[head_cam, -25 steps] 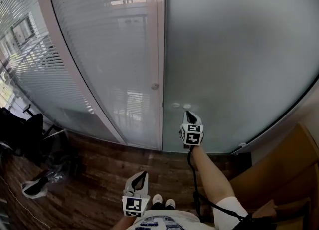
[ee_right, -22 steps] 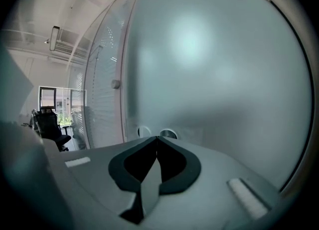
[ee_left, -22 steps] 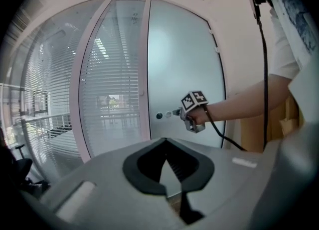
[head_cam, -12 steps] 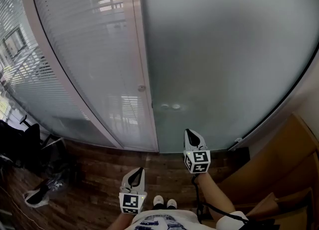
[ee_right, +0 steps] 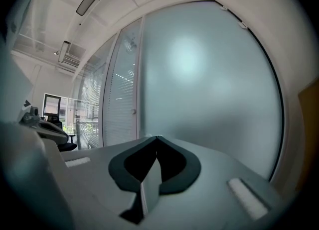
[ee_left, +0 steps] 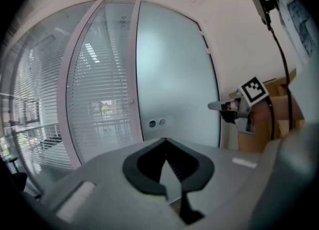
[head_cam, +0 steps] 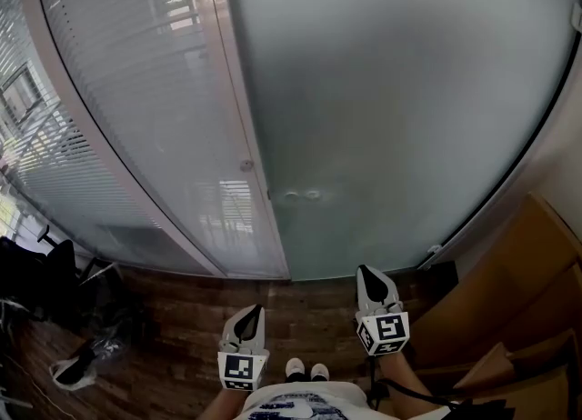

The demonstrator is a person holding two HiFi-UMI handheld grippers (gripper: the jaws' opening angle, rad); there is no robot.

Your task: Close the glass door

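The frosted glass door (head_cam: 391, 109) fills the centre and right of the head view, its left edge meeting the white frame (head_cam: 238, 118). Along the lower edge, the left gripper (head_cam: 257, 312) and right gripper (head_cam: 365, 274) stay clear of it, jaws pressed together, empty.

Glass door (head_cam: 400, 91) R of blinds panel (head_cam: 136, 127); L gripper (head_cam: 254, 314), R gripper (head_cam: 366, 275) before it.

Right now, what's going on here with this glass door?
A person stands facing the frosted glass door, which looks closed, its edge meeting the white frame beside the panel with blinds. The left gripper and right gripper are held low in front of the person, clear of the door. Both have their fingers shut on nothing.
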